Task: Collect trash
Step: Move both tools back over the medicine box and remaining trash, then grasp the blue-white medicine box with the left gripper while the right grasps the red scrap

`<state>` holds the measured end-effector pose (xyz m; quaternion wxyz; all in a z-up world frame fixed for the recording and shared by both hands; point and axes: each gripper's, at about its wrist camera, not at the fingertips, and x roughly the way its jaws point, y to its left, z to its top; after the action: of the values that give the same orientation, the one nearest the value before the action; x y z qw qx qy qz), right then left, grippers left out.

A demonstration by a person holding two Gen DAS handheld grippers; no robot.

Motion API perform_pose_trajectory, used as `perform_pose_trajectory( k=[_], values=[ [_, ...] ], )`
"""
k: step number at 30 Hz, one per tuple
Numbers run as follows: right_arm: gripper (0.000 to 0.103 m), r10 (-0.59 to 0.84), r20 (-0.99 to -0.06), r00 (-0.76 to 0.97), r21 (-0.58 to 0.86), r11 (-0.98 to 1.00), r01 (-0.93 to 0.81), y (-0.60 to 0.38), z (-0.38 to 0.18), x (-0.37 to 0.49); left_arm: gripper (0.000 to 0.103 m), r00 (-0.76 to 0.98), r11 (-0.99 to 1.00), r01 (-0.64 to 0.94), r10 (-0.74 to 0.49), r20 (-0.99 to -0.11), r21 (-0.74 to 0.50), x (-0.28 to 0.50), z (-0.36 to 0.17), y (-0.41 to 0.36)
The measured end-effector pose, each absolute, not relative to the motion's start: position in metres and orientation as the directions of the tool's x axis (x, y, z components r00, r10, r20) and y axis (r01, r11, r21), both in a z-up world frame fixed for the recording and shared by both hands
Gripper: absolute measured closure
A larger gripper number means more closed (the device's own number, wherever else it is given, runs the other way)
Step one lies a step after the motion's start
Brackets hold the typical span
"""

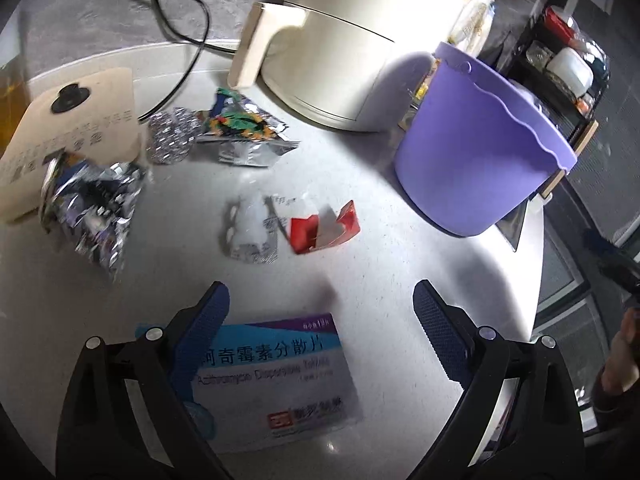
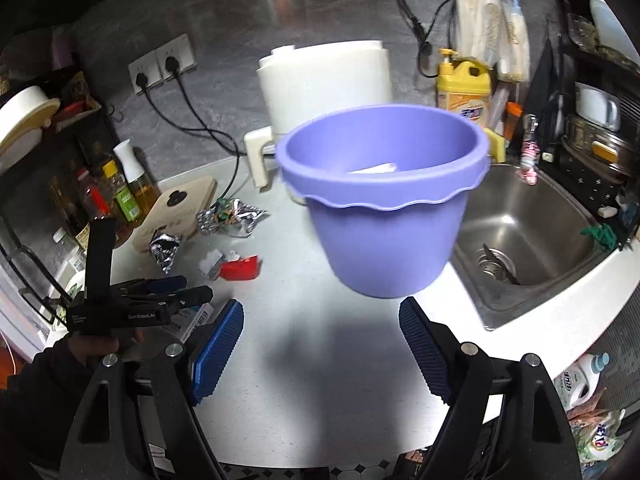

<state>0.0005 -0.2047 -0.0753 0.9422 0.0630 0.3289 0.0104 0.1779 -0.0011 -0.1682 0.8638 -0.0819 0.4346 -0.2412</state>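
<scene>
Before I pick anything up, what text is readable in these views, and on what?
"阿奇霉素分散片": medicine box between the left tongs.
"GenRobot.AI": body of the left tongs, seen from the right wrist.
English line and red logo on the box: blurred.
Cutting board, yellow bottle, blister pack: unreadable.

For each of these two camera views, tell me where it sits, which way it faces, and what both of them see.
Left wrist: sits on the left hand-held gripper, angled down at the counter over a medicine box, open jaws in frame; wrappers and a blister pack ahead.
Right wrist: sits on the right hand-held gripper, facing the purple bucket and sink; open jaws, plus the left hand holding its gripper at left.
Shared: bucket, white appliance, red scrap, foil wrappers, cutting board.
</scene>
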Motion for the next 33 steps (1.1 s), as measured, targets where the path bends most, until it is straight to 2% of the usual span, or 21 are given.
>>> perform_pose_trajectory(
  k=[11,18,20,22,24,33],
  values=[
    [0.024,0.14,-0.631,0.763,0.125,0.989,-0.078,-0.169,-0.087,0.02,0.011,0.507,0.884,0.334,-0.46,-0.729,-0.326,0.144,-0.172,0.026],
    [0.024,0.162,-0.641,0.75,0.122,0.987,-0.108,-0.156,-0.093,0.028,0.011,0.523,0.923,0.336,-0.349,-0.778,-0.188,0.122,-0.182,0.023],
    [0.024,0.164,-0.647,0.745,0.122,0.986,-0.112,-0.155,-0.095,0.03,0.019,0.536,0.93,0.328,-0.33,-0.777,-0.169,0.119,-0.182,0.024],
    [0.024,0.168,-0.653,0.739,0.122,0.986,-0.116,-0.152,-0.098,0.033,0.036,0.551,0.94,0.311,-0.299,-0.779,-0.141,0.119,-0.182,0.025],
    [0.024,0.173,-0.656,0.734,0.123,0.985,-0.122,-0.15,-0.099,0.036,0.037,0.568,0.951,0.289,-0.264,-0.78,-0.112,0.12,-0.18,0.029],
    [0.026,0.201,-0.684,0.701,0.1,0.978,-0.183,-0.129,-0.12,0.064,0.037,0.664,0.975,0.169,-0.221,-0.714,-0.145,0.119,-0.152,0.068]
  ],
)
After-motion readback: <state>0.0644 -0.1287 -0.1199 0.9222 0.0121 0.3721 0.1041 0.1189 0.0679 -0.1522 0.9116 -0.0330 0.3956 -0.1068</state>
